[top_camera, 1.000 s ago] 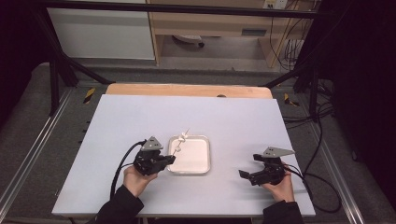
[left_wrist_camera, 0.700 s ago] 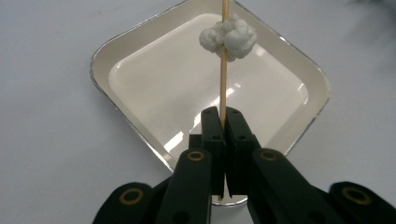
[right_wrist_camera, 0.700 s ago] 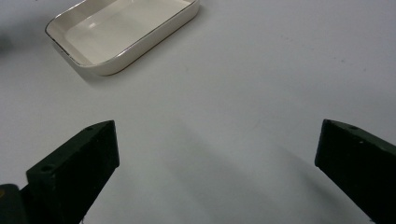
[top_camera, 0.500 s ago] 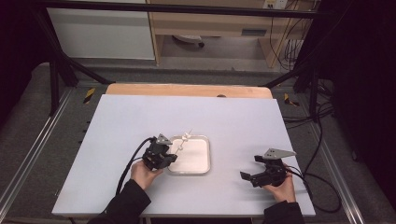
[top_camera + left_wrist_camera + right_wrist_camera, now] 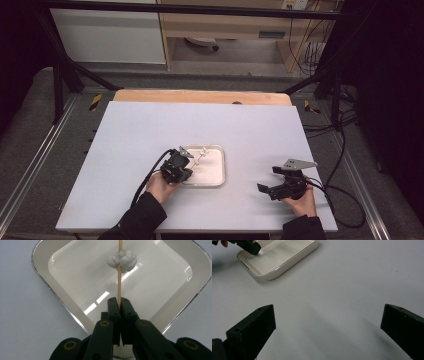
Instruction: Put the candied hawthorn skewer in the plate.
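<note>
wooden skewer [image 5: 119, 280] pinched between left gripper [image 5: 119, 302] fingers [image 5: 113, 307], over tray [image 5: 45, 272]

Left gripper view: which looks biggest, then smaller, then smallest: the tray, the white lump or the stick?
1. Tray, biggest by far.
2. Stick: long but very thin.
3. White lump: shorter but fatter, so these last two are hard to rank.

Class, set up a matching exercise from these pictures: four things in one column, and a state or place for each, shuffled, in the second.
Things:
1. left gripper
2. right gripper
3. white lump
4. white tray

States or places:
A. jaws wide apart above bare table
B. speared on the skewer
C. lies flat on the table
D. jaws shut on the skewer

Pairs: 1-D, 2-A, 3-B, 4-C
</note>
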Action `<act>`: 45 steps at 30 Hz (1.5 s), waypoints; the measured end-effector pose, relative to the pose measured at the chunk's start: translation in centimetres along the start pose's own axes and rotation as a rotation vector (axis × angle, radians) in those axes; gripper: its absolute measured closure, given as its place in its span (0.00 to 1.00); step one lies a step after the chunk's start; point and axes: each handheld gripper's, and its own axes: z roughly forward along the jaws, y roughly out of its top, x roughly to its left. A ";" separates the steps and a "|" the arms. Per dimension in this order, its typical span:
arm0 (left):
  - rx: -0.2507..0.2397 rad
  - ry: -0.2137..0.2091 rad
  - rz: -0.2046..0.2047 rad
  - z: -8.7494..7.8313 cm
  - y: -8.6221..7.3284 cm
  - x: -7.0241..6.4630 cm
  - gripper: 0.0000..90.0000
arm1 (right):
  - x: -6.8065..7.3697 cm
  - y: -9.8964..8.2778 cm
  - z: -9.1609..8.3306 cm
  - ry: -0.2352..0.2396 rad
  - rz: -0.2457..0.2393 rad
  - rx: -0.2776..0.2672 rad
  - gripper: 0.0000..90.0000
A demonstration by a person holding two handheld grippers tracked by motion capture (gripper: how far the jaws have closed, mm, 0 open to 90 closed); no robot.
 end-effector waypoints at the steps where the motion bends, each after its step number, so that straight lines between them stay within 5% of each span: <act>1: -0.001 0.001 0.001 0.0 0.0 0.0 0.97 | 0.0 0.0 0.0 0.001 0.001 0.000 0.00; 10: -0.018 0.017 0.018 -0.5 0.0 0.0 0.88 | 0.1 -0.1 0.2 0.001 0.000 0.010 0.00; 15: -0.075 0.014 0.035 -1.6 -0.5 0.3 0.67 | 0.1 -0.1 0.2 -0.005 0.000 0.006 0.00; 22: -0.151 -0.004 0.004 -3.2 -1.9 1.6 0.41 | 0.1 -0.1 0.1 -0.010 0.000 0.013 0.00; 35: -0.254 -0.009 -0.032 -5.8 -6.8 4.4 0.15 | 0.0 -0.1 0.0 -0.016 0.003 0.010 0.00; 45: -0.294 0.006 -0.073 -6.7 -10.8 6.6 0.12 | 0.0 -0.3 0.0 -0.020 0.005 0.018 0.00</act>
